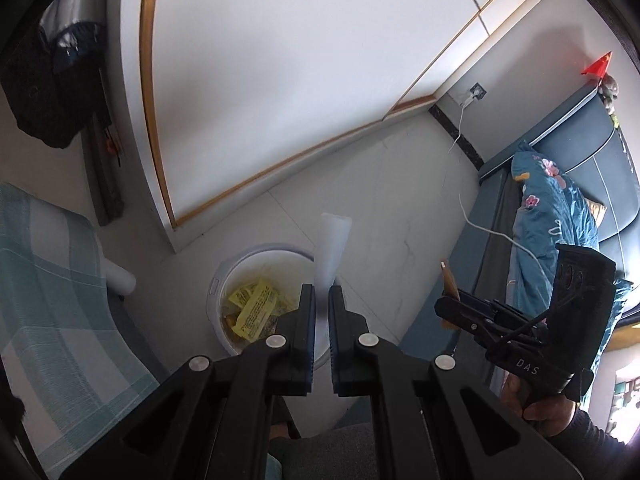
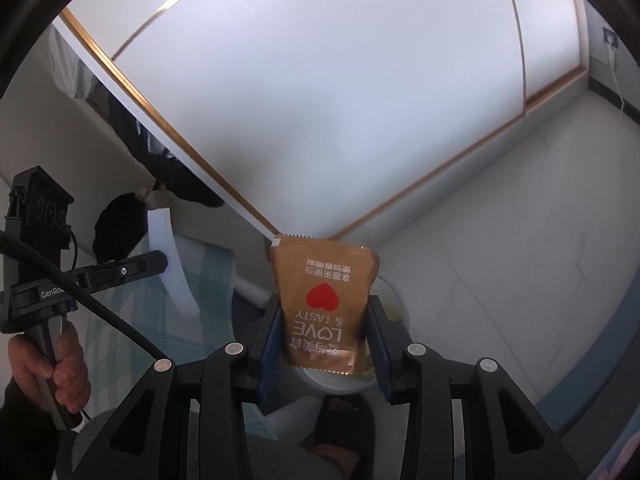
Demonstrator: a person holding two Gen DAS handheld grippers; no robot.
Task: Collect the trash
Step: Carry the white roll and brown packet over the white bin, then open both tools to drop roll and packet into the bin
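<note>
The left claw (image 1: 322, 294) is pinched tight on a thin, translucent white plastic strip (image 1: 332, 240) that sticks up past its tips. It hangs above a round white plastic waste bin (image 1: 248, 256) standing on the pale tiled floor (image 1: 392, 200), with crumpled yellow printed wrappers (image 1: 256, 308) lying inside. The right claw (image 2: 324, 312) stands partly open, its blue-padded jaws clamped on the two sides of a flat brown foil sachet (image 2: 322, 300) printed with a red heart and "LOVE & TASTY"; the sachet stands on end between them, over the bin's rim. A white wardrobe with gold trim (image 1: 260, 80) rises behind the bin, and a bed with a blue floral quilt (image 1: 548, 208) lies to the right.
</note>
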